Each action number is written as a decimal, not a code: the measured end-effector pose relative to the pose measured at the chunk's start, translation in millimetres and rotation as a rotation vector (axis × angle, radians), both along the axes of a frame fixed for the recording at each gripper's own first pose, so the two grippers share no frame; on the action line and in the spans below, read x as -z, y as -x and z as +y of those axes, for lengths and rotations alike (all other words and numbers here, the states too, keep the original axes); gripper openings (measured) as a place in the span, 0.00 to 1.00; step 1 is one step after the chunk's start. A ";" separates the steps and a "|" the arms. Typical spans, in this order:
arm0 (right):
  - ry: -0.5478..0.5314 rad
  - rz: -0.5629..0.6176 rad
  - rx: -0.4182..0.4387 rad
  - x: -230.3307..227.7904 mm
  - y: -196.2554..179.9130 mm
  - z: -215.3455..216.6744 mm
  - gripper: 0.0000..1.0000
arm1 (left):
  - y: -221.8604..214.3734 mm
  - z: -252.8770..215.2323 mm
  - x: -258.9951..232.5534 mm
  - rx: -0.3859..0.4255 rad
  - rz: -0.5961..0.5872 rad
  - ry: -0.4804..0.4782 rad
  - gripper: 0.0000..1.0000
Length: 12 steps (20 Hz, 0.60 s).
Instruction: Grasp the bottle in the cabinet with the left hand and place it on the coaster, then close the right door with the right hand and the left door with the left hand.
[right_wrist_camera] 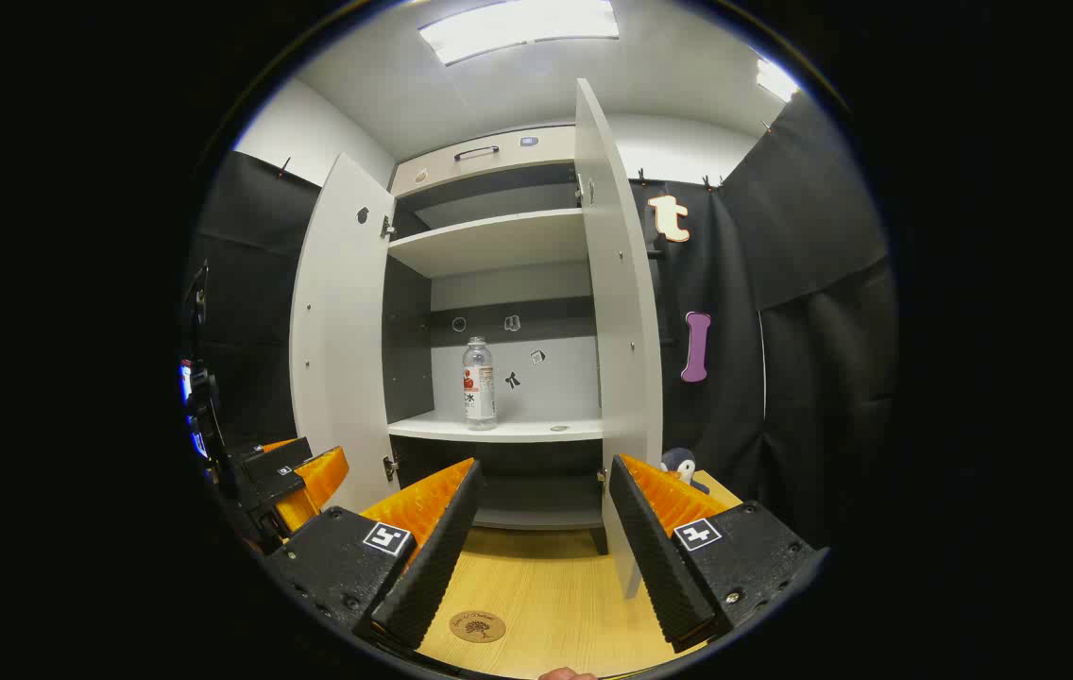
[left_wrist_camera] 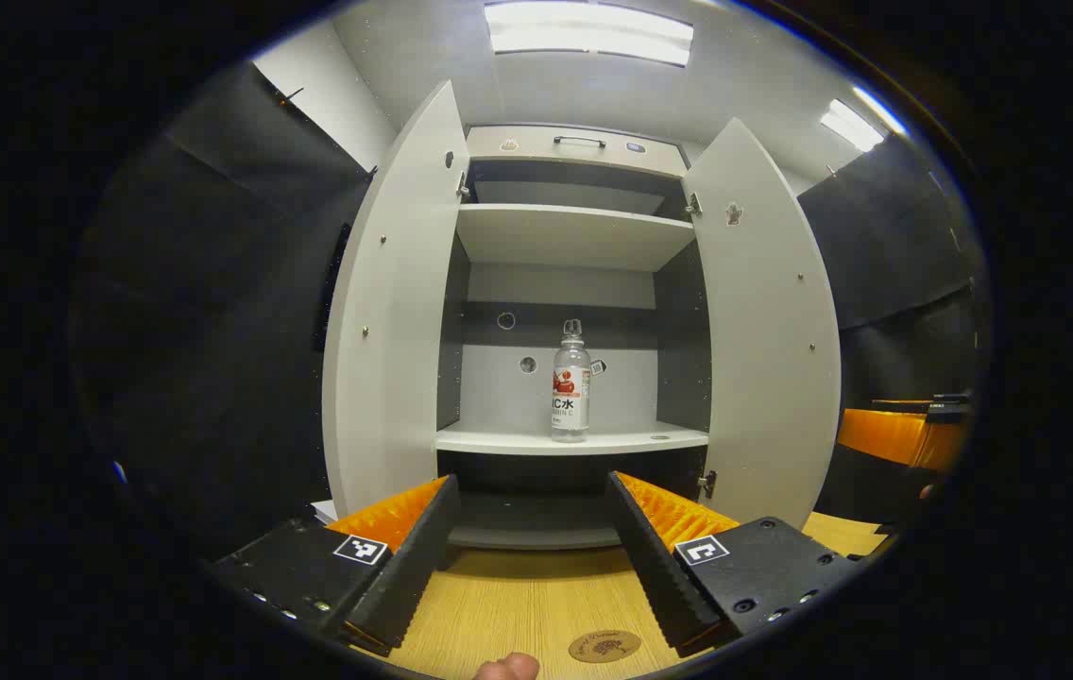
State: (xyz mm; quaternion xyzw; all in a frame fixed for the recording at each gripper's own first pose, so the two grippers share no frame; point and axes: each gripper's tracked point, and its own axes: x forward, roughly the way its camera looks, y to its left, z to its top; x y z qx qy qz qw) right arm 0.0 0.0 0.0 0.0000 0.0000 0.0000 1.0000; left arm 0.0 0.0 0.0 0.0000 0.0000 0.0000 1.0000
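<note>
Left gripper (left_wrist_camera: 529,529): nearest item in the left gripper view; fingers spread wide apart, nothing between them, held above the table and pointed at the open cabinet.
Right gripper (right_wrist_camera: 542,524): nearest item in the right gripper view; fingers likewise spread wide, nothing held. The left gripper also appears at the left edge of this view, beside the left door.
Fingertip (left_wrist_camera: 508,668): part of a person's finger at the bottom edge of the left gripper view, just beside the coaster.
Coaster (left_wrist_camera: 604,646): round, brown, lying flat on the table in front of the cabinet, near the lower edge of both views; nothing on it.
Table (left_wrist_camera: 518,604): light wood grain surface; the cabinet stands on it.
Toy (right_wrist_camera: 683,465): small penguin-like figure on the table, past the right door's edge, partly hidden by the right gripper.
Left door (left_wrist_camera: 395,312): swung fully open, pale inner face toward the camera.
Right door (left_wrist_camera: 768,331): open; seen nearly edge-on in the right gripper view.
Cabinet (left_wrist_camera: 570,142): white, both doors open, two shelves visible, dark side walls, a handle on the top panel.
Bottle (left_wrist_camera: 571,382): clear plastic with a red and white label, standing upright on the lower shelf, near its front edge and about midway across, well apart from both grippers.
Upper shelf (left_wrist_camera: 574,236): bare surface.
Ceiling lights (left_wrist_camera: 588,30): lit panels above the cabinet.
</note>
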 end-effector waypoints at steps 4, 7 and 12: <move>-0.007 0.010 0.000 3.5 -5.7 3.1 0.83 | -2.7 7.2 2.3 -0.012 0.006 0.004 0.95; -0.006 0.001 0.002 1.8 -9.7 4.1 0.83 | -4.0 12.4 0.8 -0.022 -0.002 0.003 0.94; -0.001 0.008 0.000 4.2 -16.6 4.9 0.83 | -9.8 16.4 3.8 -0.026 0.001 0.004 0.95</move>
